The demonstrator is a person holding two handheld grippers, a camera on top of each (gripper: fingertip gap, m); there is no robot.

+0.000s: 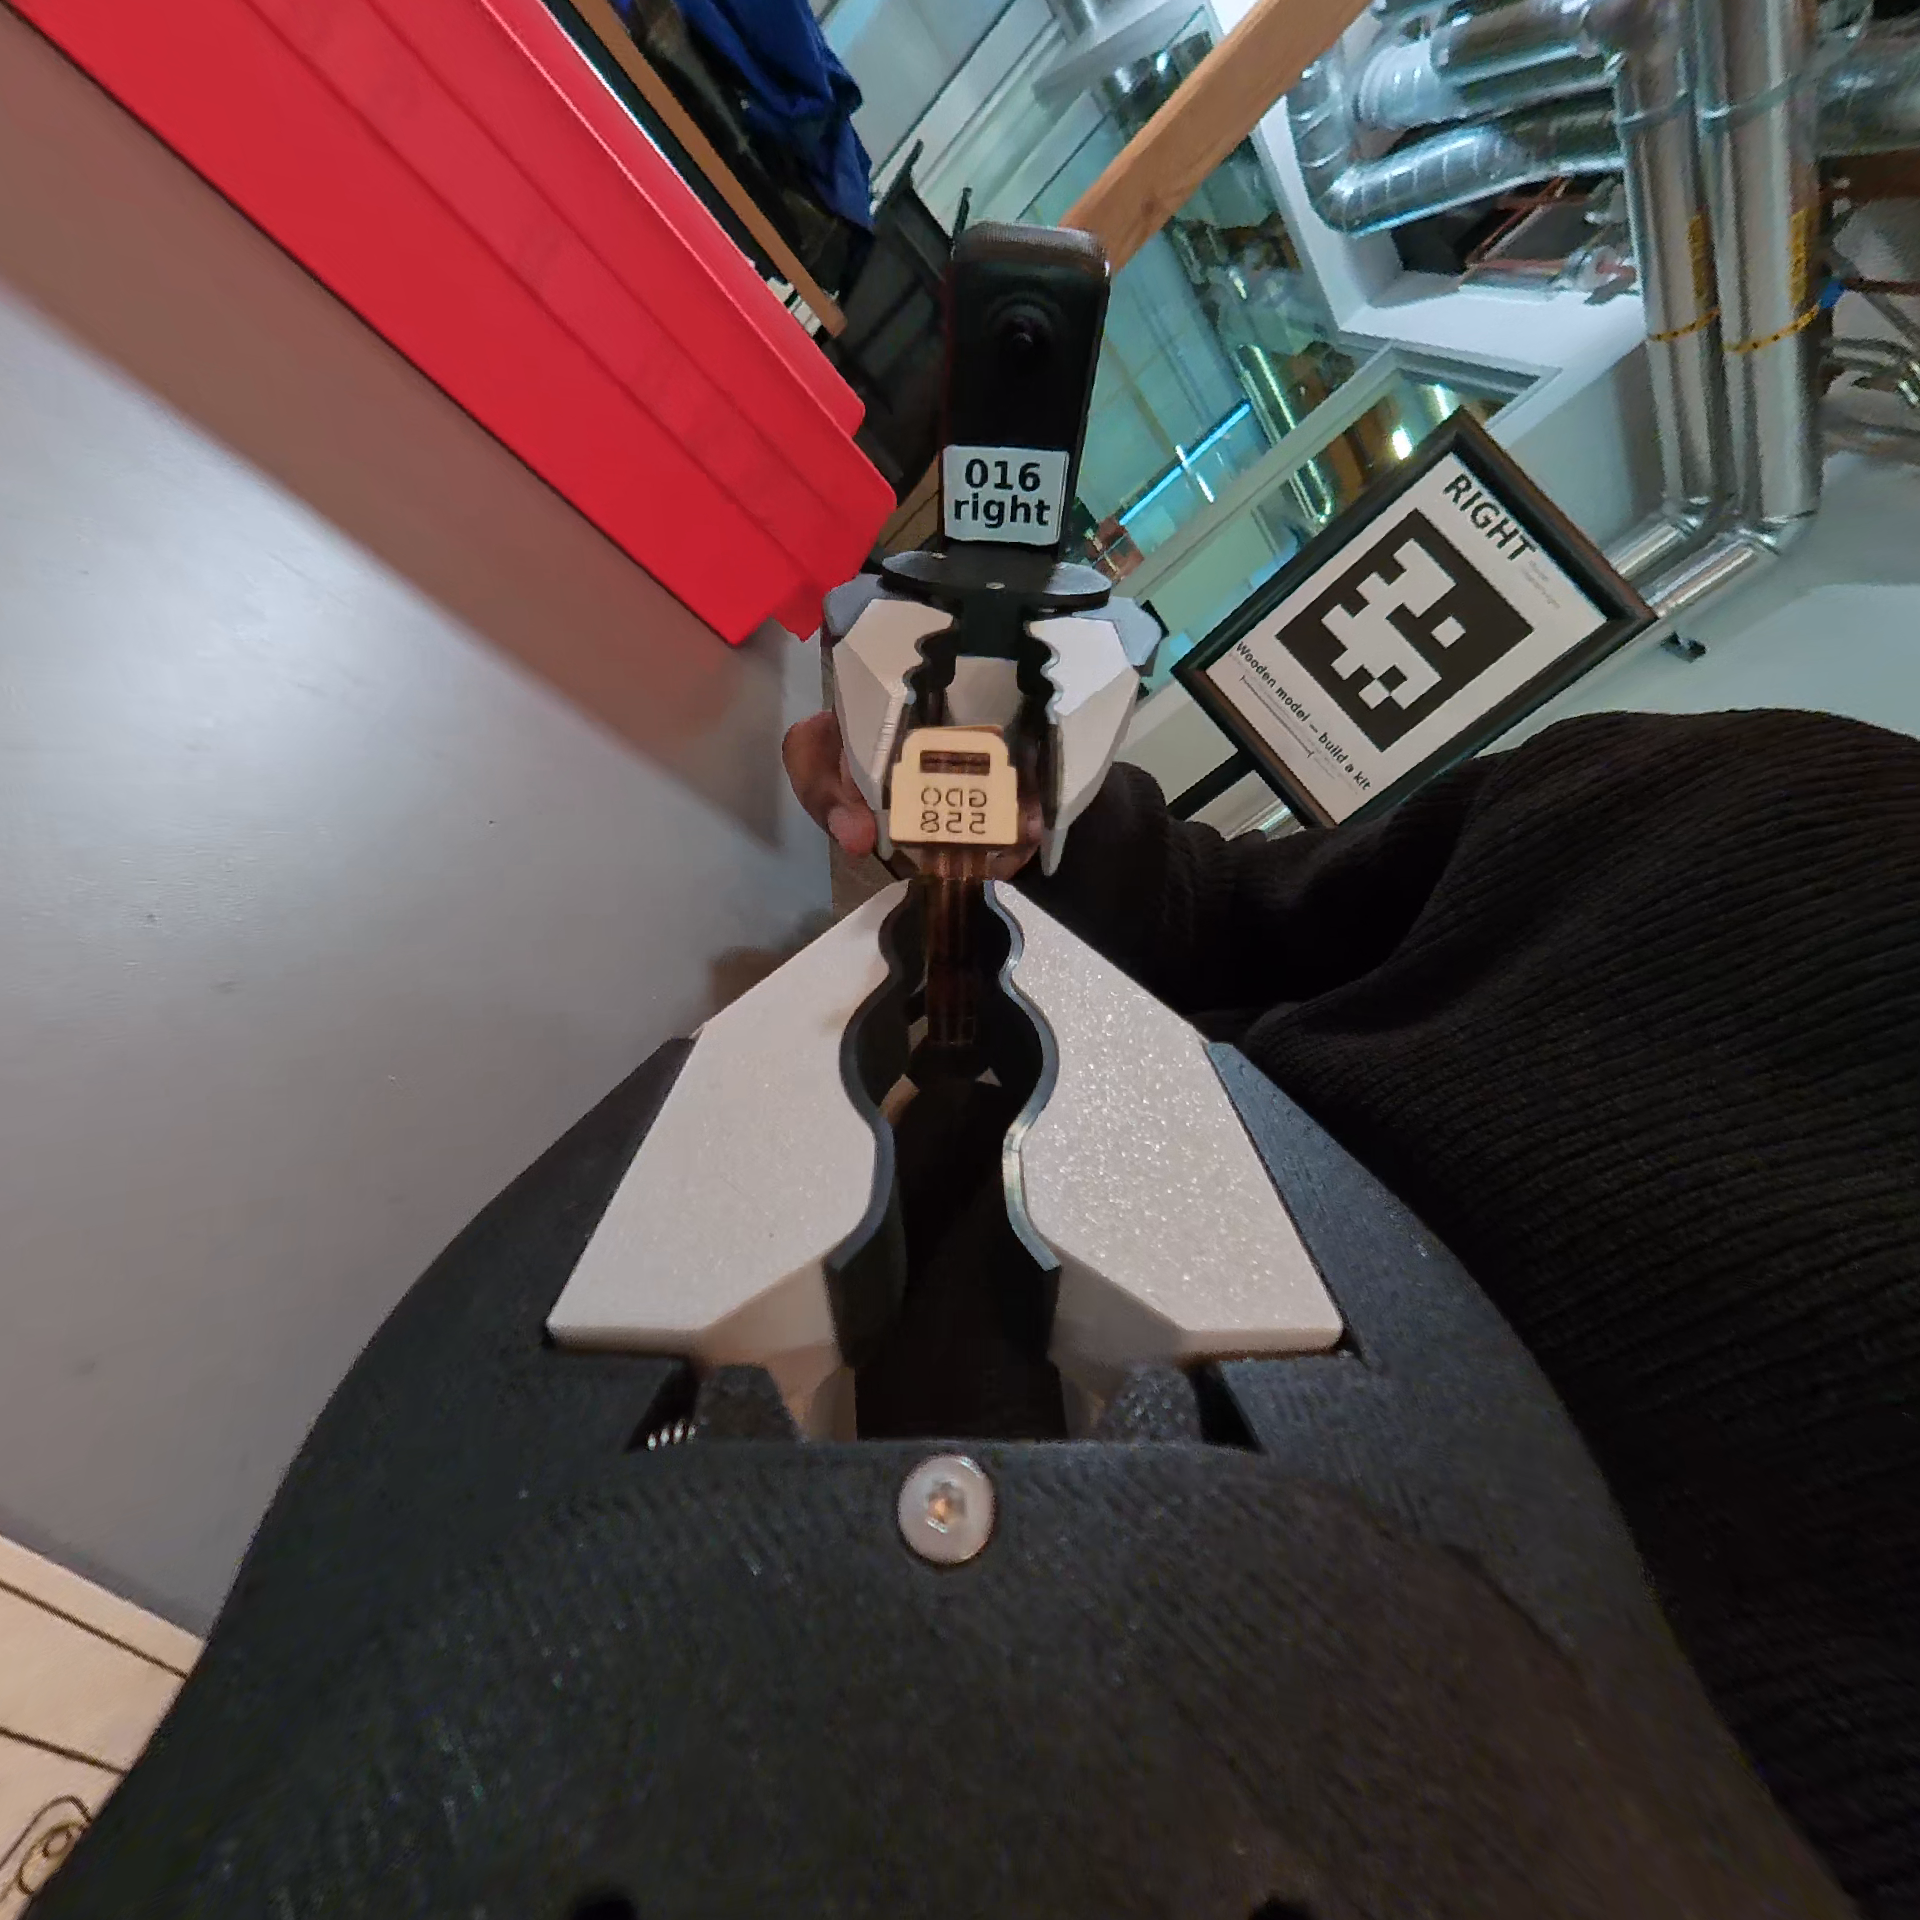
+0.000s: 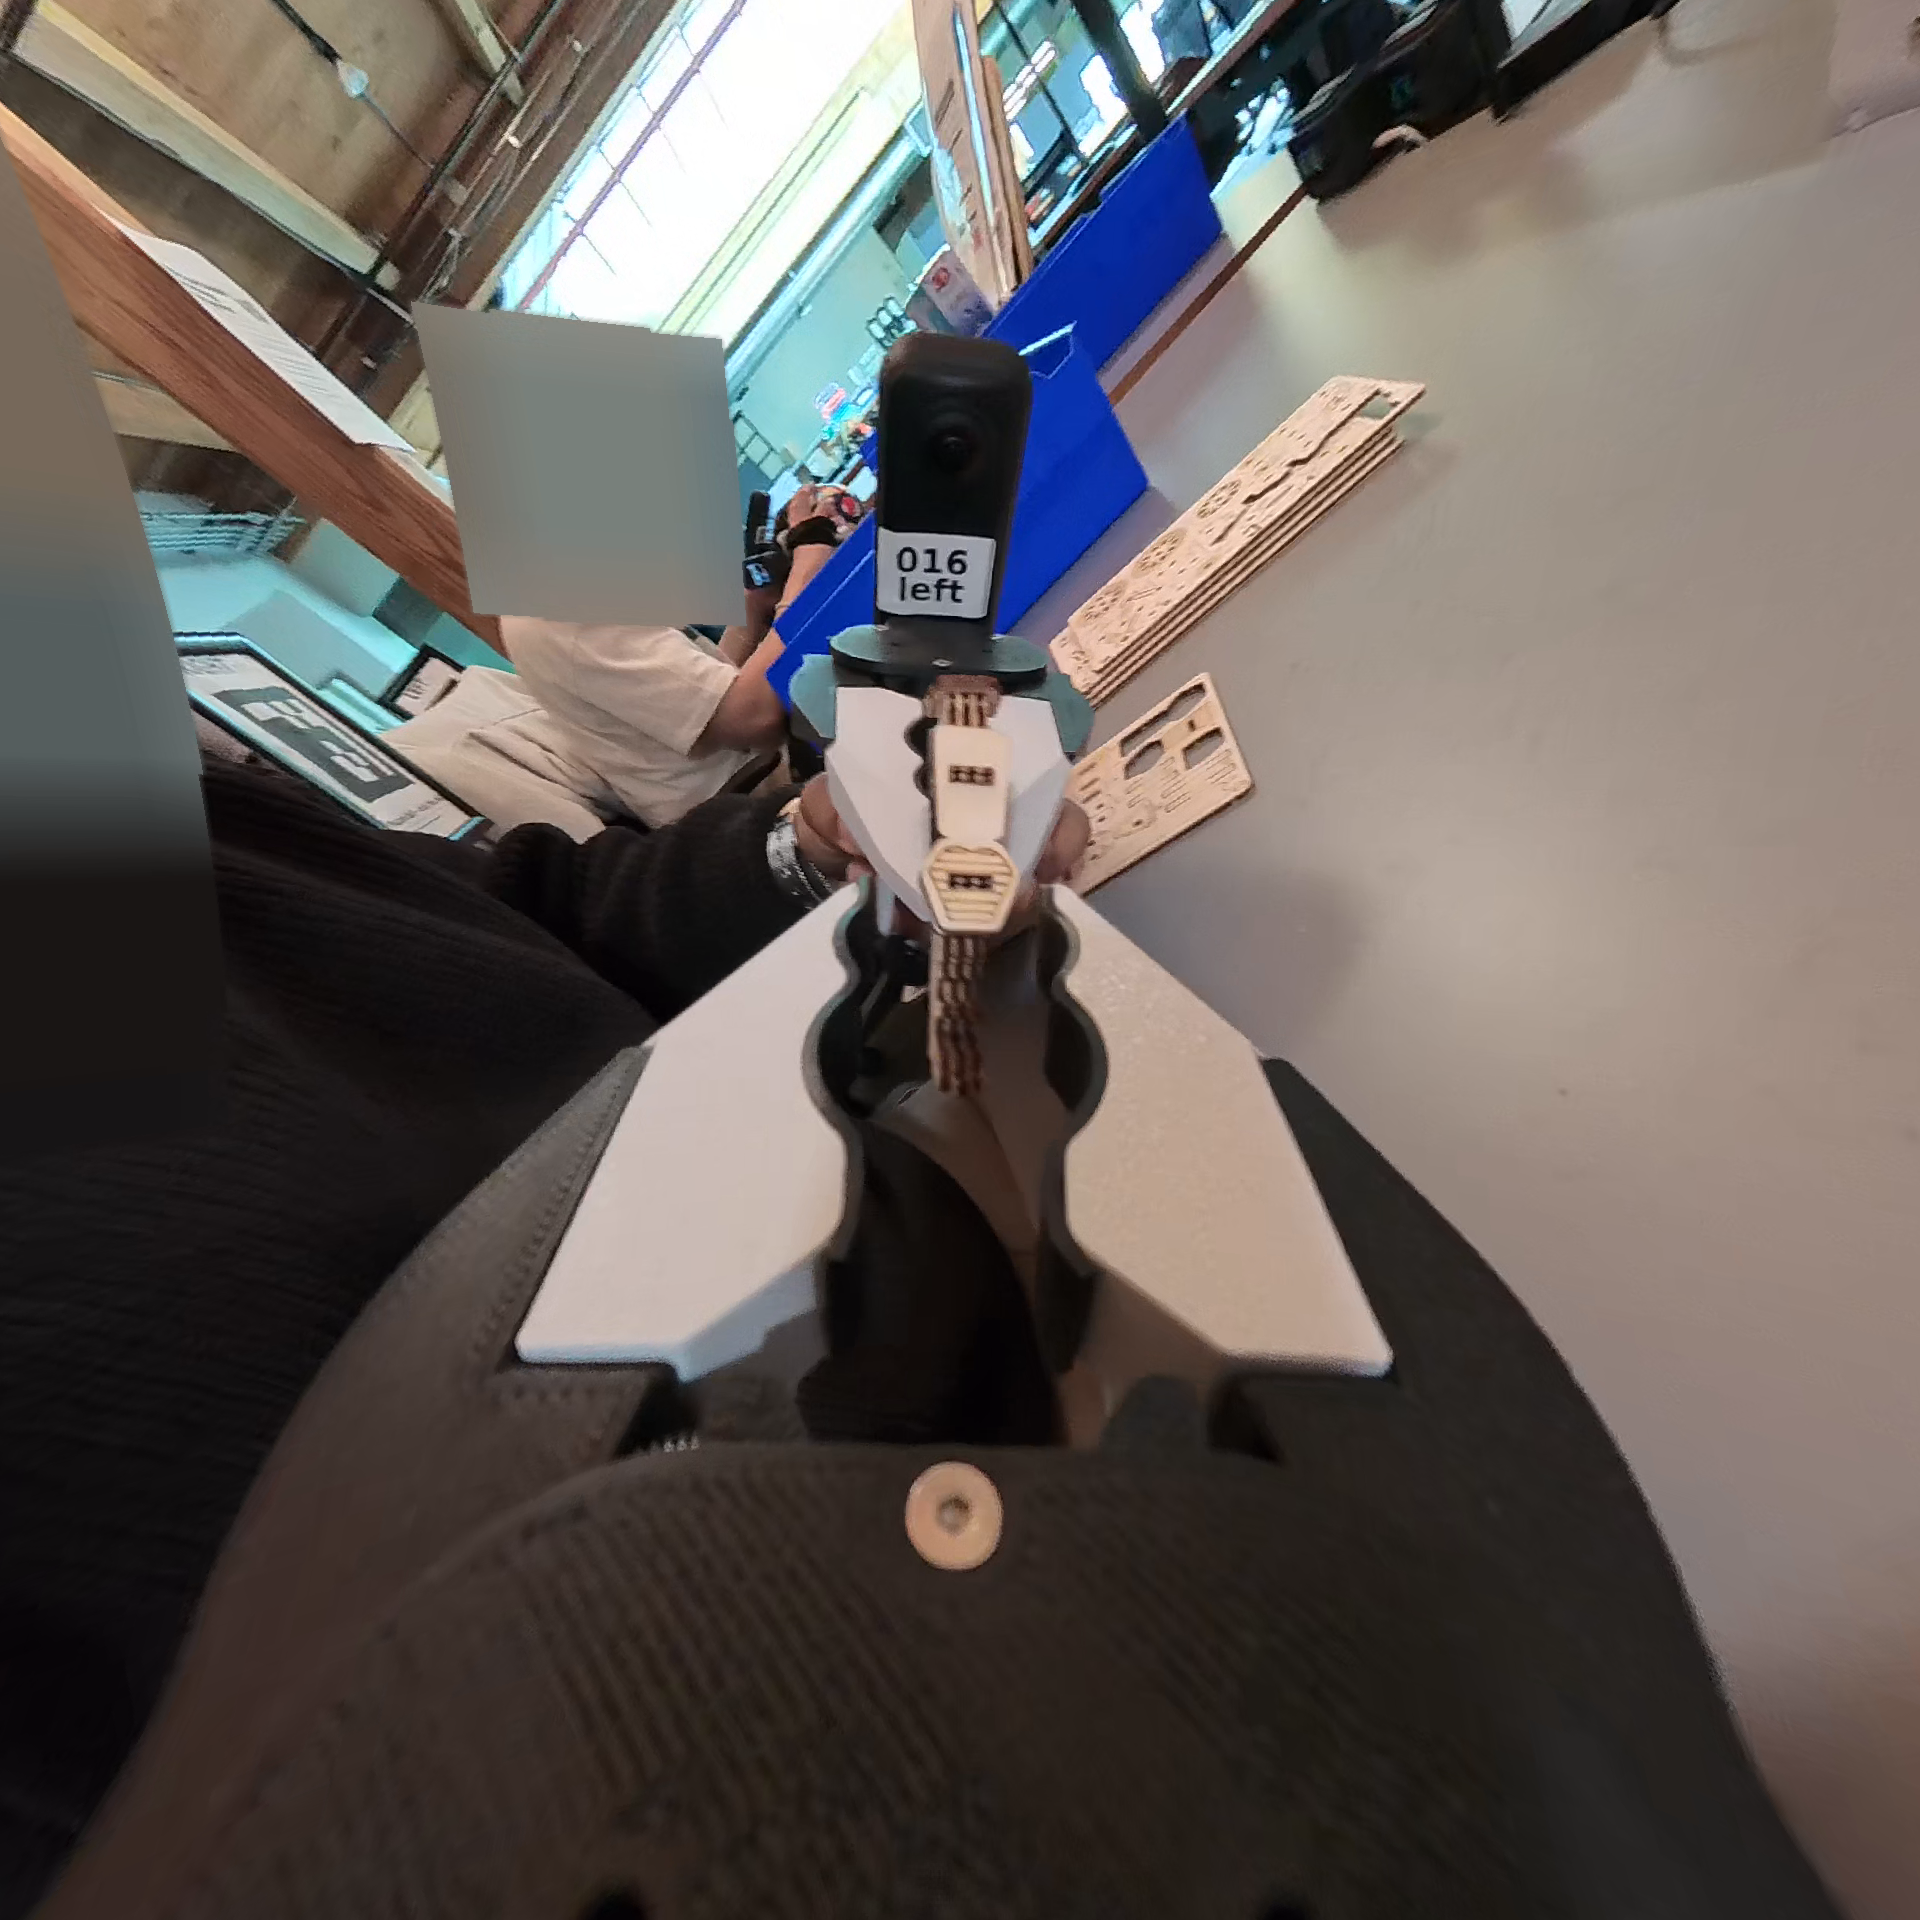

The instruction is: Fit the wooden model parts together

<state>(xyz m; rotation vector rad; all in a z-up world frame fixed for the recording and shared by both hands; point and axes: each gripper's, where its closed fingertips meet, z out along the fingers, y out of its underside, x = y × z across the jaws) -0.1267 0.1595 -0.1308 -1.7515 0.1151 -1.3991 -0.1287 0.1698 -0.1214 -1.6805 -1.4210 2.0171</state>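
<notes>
The wooden model [image 1: 954, 798] is a light plywood piece with an engraved end plate and a layered strip [image 1: 951, 977] behind it. It hangs in the air between my two grippers, which face each other. My left gripper [image 1: 948, 899] is shut on the layered strip. My right gripper [image 1: 968, 854] faces it and is shut on the end-plate side. In the right wrist view my right gripper [image 2: 966, 914] holds the strip [image 2: 956, 1013]. A slatted wooden part [image 2: 966, 883] and a flat one [image 2: 971, 779] sit in my left gripper [image 2: 961, 871].
A red bin [image 1: 468, 312] and a framed marker sign [image 1: 1413, 623] stand by the grey table [image 1: 312, 883]. A stack of plywood sheets [image 2: 1247, 520], a loose sheet [image 2: 1169, 779] and a blue bin [image 2: 1049, 457] lie on the table [image 2: 1558, 935]. A seated person [image 2: 623, 717] is behind. Less than 4 cm separates the two grippers' tips.
</notes>
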